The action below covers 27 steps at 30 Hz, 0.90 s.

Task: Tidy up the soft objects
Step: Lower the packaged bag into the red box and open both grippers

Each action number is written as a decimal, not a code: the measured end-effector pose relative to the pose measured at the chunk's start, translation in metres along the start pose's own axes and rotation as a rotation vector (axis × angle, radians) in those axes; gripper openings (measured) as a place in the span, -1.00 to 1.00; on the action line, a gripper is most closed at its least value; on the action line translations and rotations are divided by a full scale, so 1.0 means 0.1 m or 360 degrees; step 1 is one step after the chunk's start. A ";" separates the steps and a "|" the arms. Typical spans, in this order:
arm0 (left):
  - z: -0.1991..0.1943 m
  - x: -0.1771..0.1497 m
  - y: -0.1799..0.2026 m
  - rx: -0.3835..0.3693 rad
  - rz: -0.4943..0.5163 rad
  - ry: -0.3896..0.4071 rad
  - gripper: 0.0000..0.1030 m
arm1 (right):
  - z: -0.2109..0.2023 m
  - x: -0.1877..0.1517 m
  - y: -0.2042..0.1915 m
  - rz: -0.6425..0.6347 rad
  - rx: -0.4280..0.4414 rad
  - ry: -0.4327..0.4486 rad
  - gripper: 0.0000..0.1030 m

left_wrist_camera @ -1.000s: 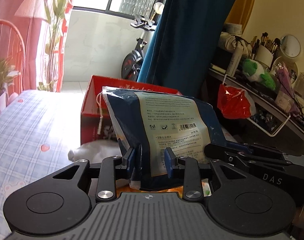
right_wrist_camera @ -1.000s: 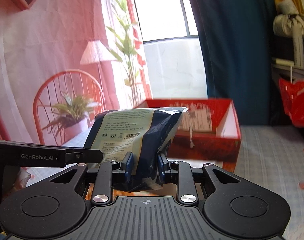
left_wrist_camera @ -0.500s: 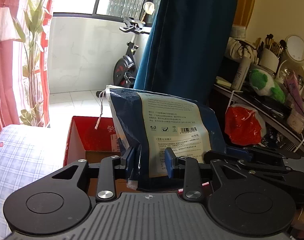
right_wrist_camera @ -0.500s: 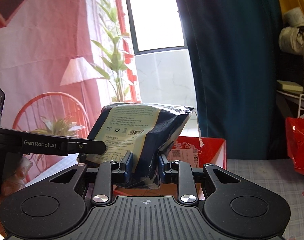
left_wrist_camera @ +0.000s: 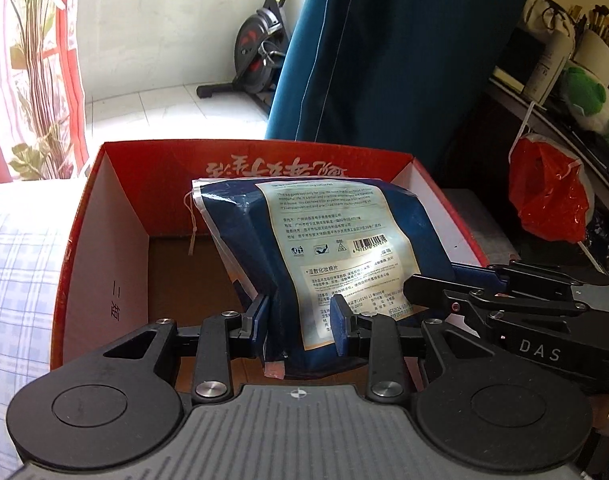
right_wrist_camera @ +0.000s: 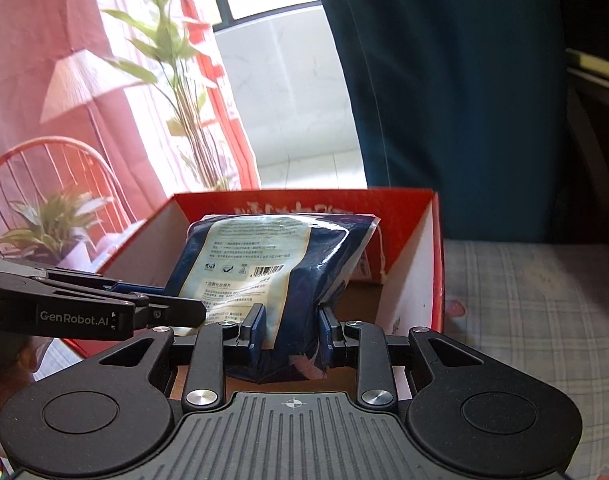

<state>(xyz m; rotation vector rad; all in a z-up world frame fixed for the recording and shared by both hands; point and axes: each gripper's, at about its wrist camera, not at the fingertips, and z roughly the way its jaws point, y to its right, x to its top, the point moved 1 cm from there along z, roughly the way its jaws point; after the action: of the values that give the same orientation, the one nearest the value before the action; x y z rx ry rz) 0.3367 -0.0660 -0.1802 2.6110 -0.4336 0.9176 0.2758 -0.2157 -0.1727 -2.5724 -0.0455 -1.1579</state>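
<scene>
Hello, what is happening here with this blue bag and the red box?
A person holds two grippers, and both are clamped on one soft blue packet. The left gripper and the right gripper each pinch its lower edge. The packet hangs over the open red box, which stands on a checked bedsheet. The box looks empty on the floor that shows, and the packet is not released.

The pack [left_wrist_camera: 336, 248] is glossy blue plastic film with a smooth pale printed label, creased and catching glare. The box [left_wrist_camera: 104, 264] is cardboard, red and printed outside, matt white on its inner walls, raw brown on its floor. The bed [right_wrist_camera: 536, 300] cover is soft checked cloth. Both grippers are matt black plastic with bright metal screws.
</scene>
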 end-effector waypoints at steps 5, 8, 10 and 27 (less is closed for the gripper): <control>0.12 -0.05 -0.04 0.0006 0.0016 -0.0080 -0.35 | 0.19 -0.07 0.03 0.0014 -0.0013 -0.0113 -0.49; 0.18 -0.06 -0.07 0.0003 0.0011 -0.0098 -0.32 | 0.22 -0.11 0.02 0.0032 -0.0023 -0.0136 -0.46; 0.19 -0.07 -0.08 -0.0005 0.0011 -0.0100 -0.29 | 0.23 -0.13 -0.01 0.0008 -0.0036 -0.0149 -0.42; -0.66 -0.32 0.16 0.0056 0.0107 0.0175 -0.15 | -0.53 -0.25 -0.36 -0.0172 -0.0048 0.0017 -0.39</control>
<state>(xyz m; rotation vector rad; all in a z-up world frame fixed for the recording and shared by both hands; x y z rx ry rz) 0.2707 -0.0473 -0.1492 2.5755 -0.4833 1.0942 0.2146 -0.1954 -0.1485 -2.6187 -0.1676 -1.2192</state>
